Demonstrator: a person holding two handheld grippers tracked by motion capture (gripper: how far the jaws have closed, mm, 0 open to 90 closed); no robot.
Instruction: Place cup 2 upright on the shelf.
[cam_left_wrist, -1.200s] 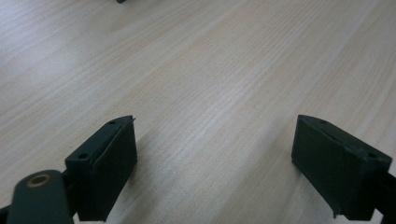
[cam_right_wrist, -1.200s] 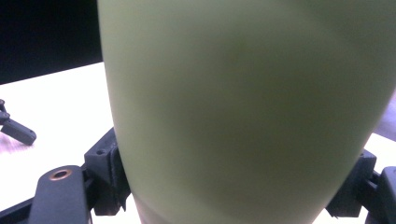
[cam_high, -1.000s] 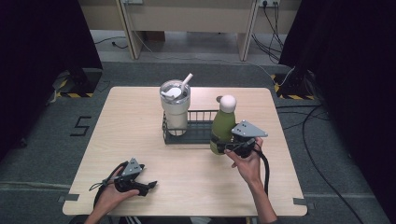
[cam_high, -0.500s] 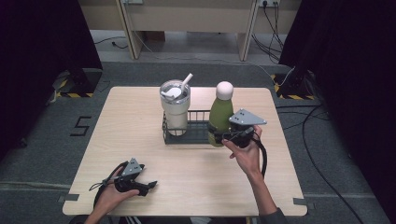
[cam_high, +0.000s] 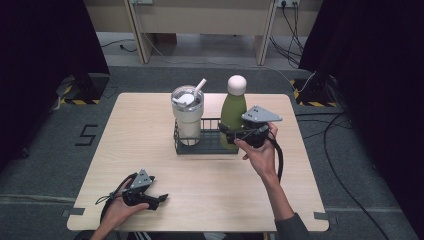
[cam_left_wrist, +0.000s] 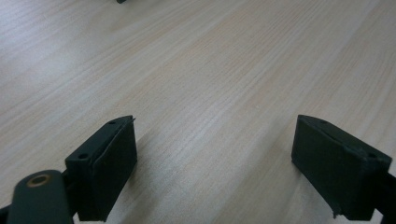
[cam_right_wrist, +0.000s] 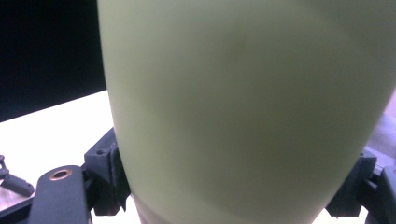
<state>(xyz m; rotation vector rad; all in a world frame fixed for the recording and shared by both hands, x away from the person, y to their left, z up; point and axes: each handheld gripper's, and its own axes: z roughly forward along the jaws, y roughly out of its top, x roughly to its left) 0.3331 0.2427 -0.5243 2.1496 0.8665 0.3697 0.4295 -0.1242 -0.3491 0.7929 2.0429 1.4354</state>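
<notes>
A green bottle (cam_high: 233, 111) with a white round cap stands upright at the right end of a black wire basket (cam_high: 207, 149). My right gripper (cam_high: 229, 134) is shut on the bottle's lower body from the right. In the right gripper view the green bottle (cam_right_wrist: 247, 107) sits between both jaws, whose pads press its sides. Whether the bottle's base is inside the basket is hidden. A white tumbler (cam_high: 187, 117) with a straw stands in the basket's left half. My left gripper (cam_high: 159, 200) rests on the table at the front left, open, with bare wood between its pads (cam_left_wrist: 109, 163).
The light wooden table (cam_high: 125, 135) has bare wood left of the basket and across its front. The person's right forearm reaches in from the bottom right. Dark curtains and floor cables surround the table.
My right gripper has risen with the green bottle and shifted slightly left, toward the basket. The left gripper has stayed where it was.
</notes>
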